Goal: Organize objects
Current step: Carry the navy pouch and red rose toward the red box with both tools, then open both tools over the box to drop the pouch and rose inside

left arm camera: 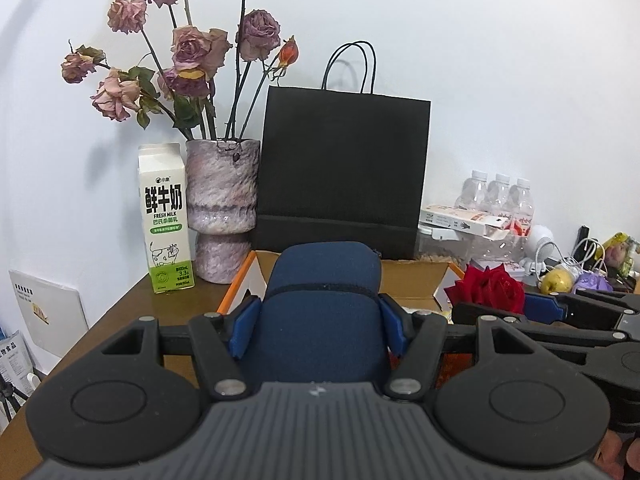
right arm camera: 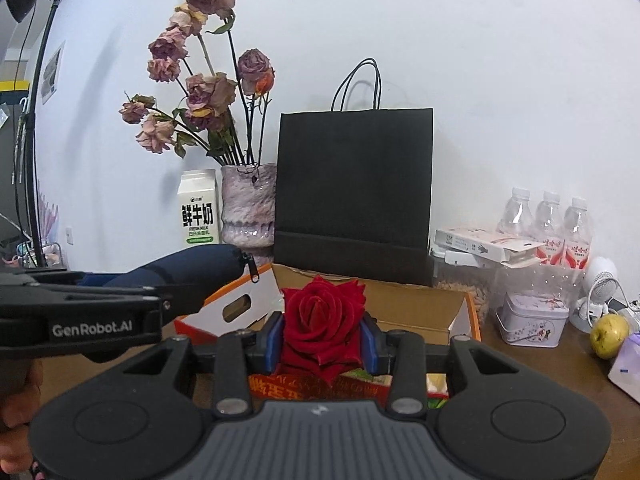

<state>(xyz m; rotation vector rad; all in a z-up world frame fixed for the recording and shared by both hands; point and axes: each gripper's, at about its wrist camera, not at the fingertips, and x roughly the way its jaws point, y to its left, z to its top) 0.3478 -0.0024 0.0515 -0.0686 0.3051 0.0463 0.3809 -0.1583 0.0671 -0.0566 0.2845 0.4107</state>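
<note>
left gripper (left arm camera: 320,320) fingers clamp blue pouch (left arm camera: 322,308) above cardboard box (right arm camera: 412,308) | right gripper (right arm camera: 323,338) fingers pinch red rose (right arm camera: 322,314) over same box | risk: squeezed petals bruise; grippers crowd, could collide

Black jaws, blue pads (left arm camera: 244,326), "GenRobot.AI" lettering (right arm camera: 93,329).
</note>
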